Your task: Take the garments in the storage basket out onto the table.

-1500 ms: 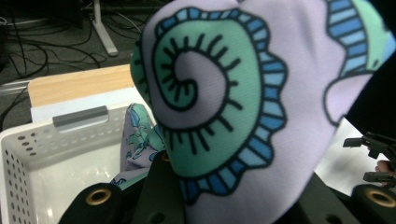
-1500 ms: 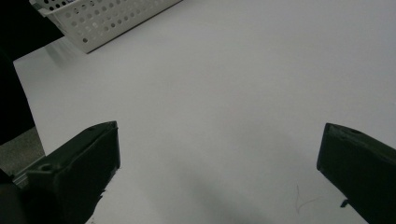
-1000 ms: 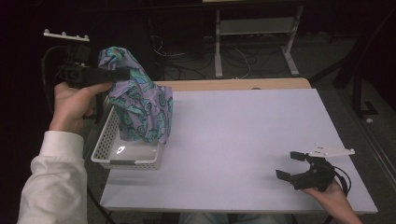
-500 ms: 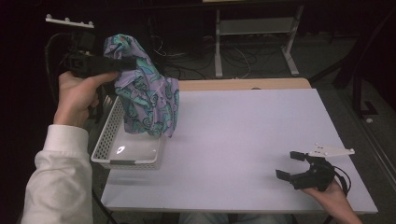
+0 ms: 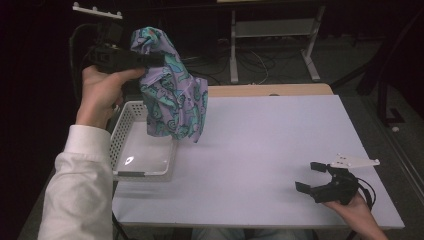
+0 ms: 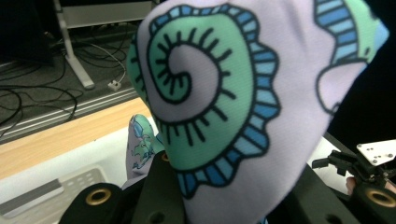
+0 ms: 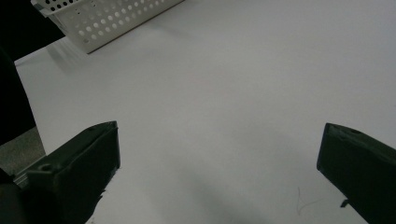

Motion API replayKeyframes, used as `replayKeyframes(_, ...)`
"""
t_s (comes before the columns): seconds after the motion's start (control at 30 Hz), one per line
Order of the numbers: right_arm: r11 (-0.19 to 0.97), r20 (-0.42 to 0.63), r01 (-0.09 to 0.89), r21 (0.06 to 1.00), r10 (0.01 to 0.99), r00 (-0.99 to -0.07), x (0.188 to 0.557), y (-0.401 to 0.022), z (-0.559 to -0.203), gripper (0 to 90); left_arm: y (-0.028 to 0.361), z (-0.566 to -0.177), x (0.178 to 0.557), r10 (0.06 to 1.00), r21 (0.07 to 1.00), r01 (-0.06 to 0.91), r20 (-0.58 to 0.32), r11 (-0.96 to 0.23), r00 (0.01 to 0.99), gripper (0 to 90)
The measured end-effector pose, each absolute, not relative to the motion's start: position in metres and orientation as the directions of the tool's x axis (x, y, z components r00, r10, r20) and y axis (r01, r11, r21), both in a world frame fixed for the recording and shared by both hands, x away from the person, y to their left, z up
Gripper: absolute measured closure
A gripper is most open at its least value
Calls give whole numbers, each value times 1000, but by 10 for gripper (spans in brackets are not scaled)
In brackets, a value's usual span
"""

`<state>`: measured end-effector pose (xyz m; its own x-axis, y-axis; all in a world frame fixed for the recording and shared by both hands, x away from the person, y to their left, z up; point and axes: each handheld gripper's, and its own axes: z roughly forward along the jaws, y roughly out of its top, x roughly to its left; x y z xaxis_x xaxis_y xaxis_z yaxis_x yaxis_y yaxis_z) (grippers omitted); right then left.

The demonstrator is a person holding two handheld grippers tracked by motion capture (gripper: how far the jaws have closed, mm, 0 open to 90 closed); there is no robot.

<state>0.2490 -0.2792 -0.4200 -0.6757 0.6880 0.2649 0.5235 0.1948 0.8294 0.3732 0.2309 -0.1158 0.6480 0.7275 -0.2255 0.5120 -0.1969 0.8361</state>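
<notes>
The white counter (image 5: pixel 280 150) takes up most of the high view, a strip of bare wood running along its far edge. At its left side sits a white perforated basket (image 5: pixel 131 131), long side running near to far, with nothing lying on its floor; in the right tool view one of its corners shows at the far left.

Above the far end of the basket hangs the patterned cloth (image 5: pixel 172 95), lilac with green and blue spiral shapes. It is lifted clear of the counter, its lower folds dangling over the basket's right rim and just past it. Seen from the left tool view, the fabric bulges up close between the black jaws and drapes over them.

The left tool (image 5: pixel 150 59) is held high at the far left, pointing rightward, its jaws clamped together on the top of the cloth. The right tool (image 5: pixel 311 176) rests low at the near right corner of the counter, well apart from the cloth, jaws spread wide with only bare counter between them.
</notes>
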Motion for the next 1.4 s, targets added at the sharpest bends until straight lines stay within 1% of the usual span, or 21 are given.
replayKeyframes(0.53,199,263,522,829,685,-679,249,-279,-420,0,197,-113,379,680,844,486,-221,-226,700,749)
replayKeyframes(0.77,201,265,524,828,683,-681,249,-278,-421,0,182,-122,385,659,840,487,-230,-237,716,749)
replayKeyframes(1.4,196,264,522,830,686,-678,248,-279,-420,0,159,-139,397,626,824,497,-241,-272,742,749)
